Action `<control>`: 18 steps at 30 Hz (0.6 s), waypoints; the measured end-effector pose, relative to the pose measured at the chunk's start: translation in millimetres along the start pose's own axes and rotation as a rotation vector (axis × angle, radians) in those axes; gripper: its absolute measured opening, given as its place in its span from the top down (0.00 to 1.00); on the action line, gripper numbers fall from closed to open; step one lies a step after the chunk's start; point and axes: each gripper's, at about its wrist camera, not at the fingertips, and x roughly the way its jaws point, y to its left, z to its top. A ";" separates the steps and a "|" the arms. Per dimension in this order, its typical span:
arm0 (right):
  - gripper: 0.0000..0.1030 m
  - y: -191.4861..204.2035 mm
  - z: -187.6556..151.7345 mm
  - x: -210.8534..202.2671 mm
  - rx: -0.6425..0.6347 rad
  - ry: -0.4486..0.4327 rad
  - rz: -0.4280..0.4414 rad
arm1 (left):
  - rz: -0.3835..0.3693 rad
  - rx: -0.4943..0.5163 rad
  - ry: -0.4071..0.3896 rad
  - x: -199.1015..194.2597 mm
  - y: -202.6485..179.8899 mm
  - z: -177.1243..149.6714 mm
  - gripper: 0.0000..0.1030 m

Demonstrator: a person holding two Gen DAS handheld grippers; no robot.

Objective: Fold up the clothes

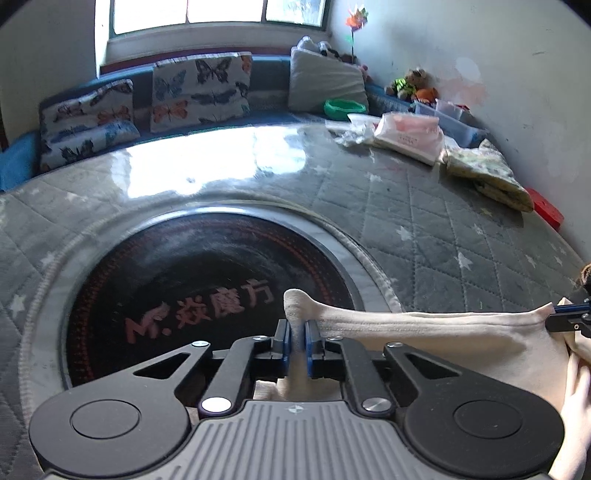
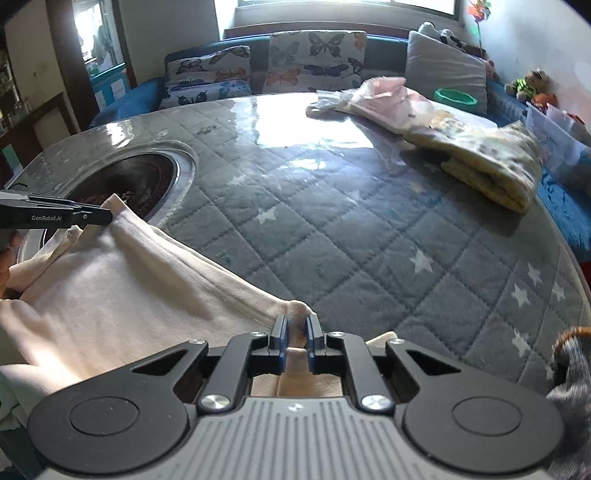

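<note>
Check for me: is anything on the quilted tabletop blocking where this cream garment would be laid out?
Nothing visible. The quilted cover ahead of the cream garment is bare; the folded floral cloth and pink packet lie at the far side.

Daylight pours in from the window [image 1: 218, 14] at the far wall, blown out to white. Just below it, hard glare spreads across the glossy cover of the counter [image 1: 207, 166], washing out the quilt pattern. Fisheye bending curves the counter's edges, and the corners go dark. Far things beside the window look soft and slightly smeared.
</note>
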 end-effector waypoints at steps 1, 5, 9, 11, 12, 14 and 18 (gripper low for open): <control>0.92 2.7 2.9 0.8 -0.009 -0.004 -0.002 | 0.011 0.000 -0.015 -4.1 1.8 -0.5 0.92; 0.93 17.3 19.1 6.4 -0.046 -0.024 0.010 | 0.050 -0.042 -0.066 -22.8 17.5 -0.6 0.92; 0.93 40.4 39.8 17.8 -0.096 -0.045 0.038 | 0.104 -0.097 -0.097 -41.4 43.4 -7.3 0.92; 0.93 53.7 51.4 25.2 -0.128 -0.055 0.051 | 0.137 -0.119 -0.101 -48.7 57.8 -10.0 0.92; 0.93 63.2 59.7 30.2 -0.147 -0.063 0.061 | 0.152 -0.129 -0.104 -52.3 65.1 -11.1 0.92; 0.94 81.7 74.9 39.0 -0.186 -0.081 0.079 | 0.183 -0.151 -0.109 -58.8 80.0 -12.5 0.92; 0.94 109.7 99.5 55.2 -0.226 -0.113 0.099 | 0.241 -0.206 -0.115 -64.3 110.8 -6.7 0.93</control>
